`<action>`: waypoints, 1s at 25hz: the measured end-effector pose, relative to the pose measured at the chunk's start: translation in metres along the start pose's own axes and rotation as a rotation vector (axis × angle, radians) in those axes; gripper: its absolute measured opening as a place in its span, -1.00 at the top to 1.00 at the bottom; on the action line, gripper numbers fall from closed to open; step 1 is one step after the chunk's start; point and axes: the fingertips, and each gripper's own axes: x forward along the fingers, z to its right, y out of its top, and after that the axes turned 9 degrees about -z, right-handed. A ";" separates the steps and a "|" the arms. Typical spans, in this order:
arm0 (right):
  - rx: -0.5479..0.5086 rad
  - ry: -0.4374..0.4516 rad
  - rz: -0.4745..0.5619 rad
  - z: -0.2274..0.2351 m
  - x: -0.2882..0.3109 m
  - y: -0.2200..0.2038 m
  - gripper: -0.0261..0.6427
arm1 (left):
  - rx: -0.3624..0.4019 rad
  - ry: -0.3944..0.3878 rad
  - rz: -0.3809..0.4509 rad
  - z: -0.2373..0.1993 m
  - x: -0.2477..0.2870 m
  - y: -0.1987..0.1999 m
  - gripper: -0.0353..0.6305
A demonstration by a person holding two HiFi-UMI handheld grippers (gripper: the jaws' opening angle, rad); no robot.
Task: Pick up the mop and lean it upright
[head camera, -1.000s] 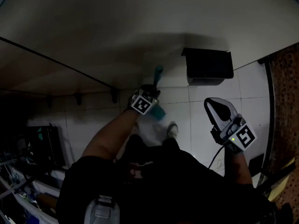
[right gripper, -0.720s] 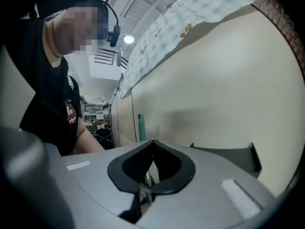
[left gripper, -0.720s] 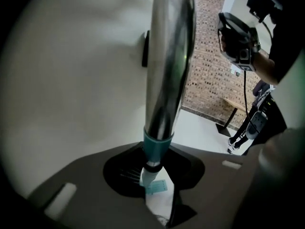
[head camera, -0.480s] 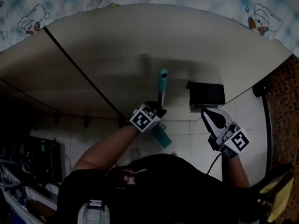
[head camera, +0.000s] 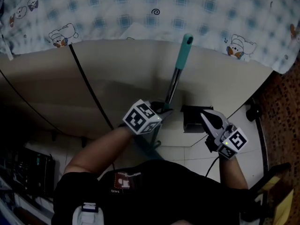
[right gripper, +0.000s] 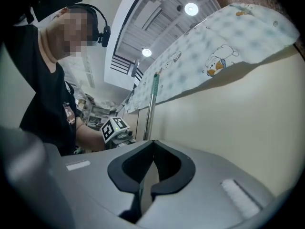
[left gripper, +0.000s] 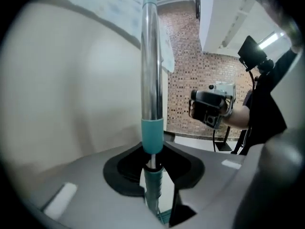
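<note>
The mop (head camera: 179, 67) has a silver pole with a teal grip at its top and rises steeply in front of a beige panel. My left gripper (head camera: 162, 108) is shut on the pole low down. In the left gripper view the pole (left gripper: 151, 56) stands upright between the jaws, and its teal collar (left gripper: 152, 135) sits just above my left gripper (left gripper: 153, 175). The mop's head is hidden below my arm. To the right, my right gripper (head camera: 209, 118) is shut and holds nothing. The right gripper view shows this gripper (right gripper: 147, 178) shut, with the pole (right gripper: 151, 104) off to the left.
A checked cloth with bear prints (head camera: 140, 13) drapes over the top of the beige panel (head camera: 117, 64). A black box (head camera: 194, 117) stands on the white floor tiles by the panel. Dark clutter (head camera: 23, 163) fills the lower left. A speckled brown surface (head camera: 281, 116) is at the right.
Both grippers have risen. The left one has lifted the mop, so its pole now stands much steeper and its teal top reaches the checked cloth.
</note>
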 end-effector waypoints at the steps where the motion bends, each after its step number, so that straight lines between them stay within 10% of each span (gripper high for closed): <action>1: -0.005 0.001 0.007 -0.001 0.000 0.004 0.88 | 0.007 0.000 0.019 0.001 -0.008 0.012 0.59; 25: -0.006 -0.004 0.040 0.002 -0.018 0.027 0.88 | 0.063 -0.049 0.226 0.013 -0.102 0.144 0.58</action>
